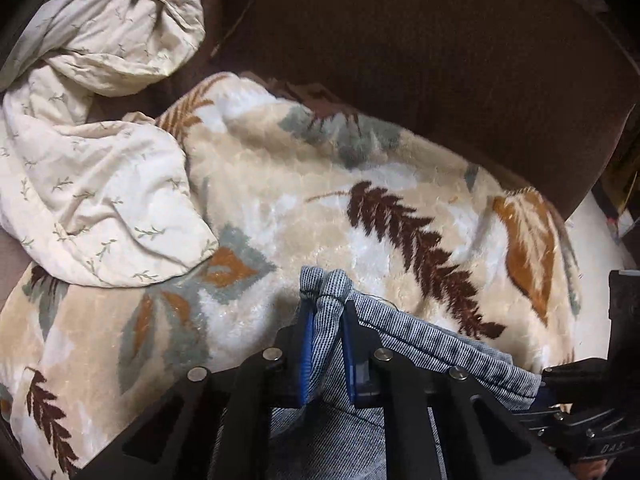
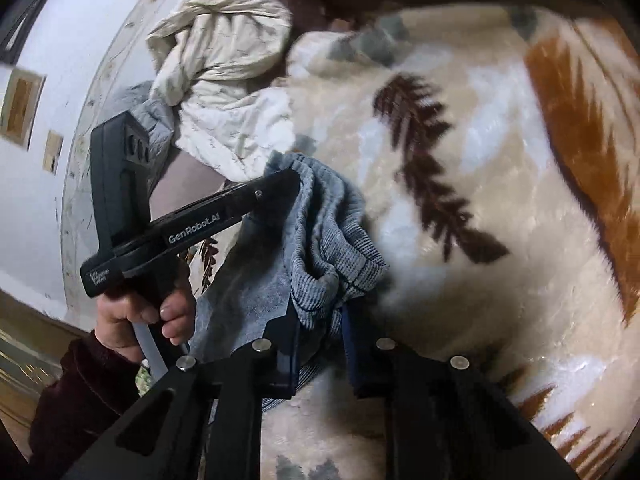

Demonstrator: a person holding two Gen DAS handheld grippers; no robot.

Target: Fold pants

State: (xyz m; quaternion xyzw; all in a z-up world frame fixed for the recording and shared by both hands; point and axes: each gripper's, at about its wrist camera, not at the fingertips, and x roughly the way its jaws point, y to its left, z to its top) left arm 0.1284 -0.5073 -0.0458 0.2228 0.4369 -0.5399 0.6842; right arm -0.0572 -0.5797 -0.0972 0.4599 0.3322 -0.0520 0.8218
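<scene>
In the left wrist view, the left gripper (image 1: 326, 344) pinches a bunched edge of the one pair of grey pants (image 1: 432, 352) above one leaf-patterned blanket (image 1: 280, 208), beside one crumpled cream quilt (image 1: 92, 184). In the right wrist view, the right gripper (image 2: 320, 344) clamps another fold of those pants, while one hand (image 2: 136, 320) grips the left tool's handle.

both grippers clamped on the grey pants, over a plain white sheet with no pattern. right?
Not quite. Both the left gripper and right gripper are shut on the grey pants, but the surface is a cream fleece blanket with a leaf pattern, clear in both wrist views.
</scene>
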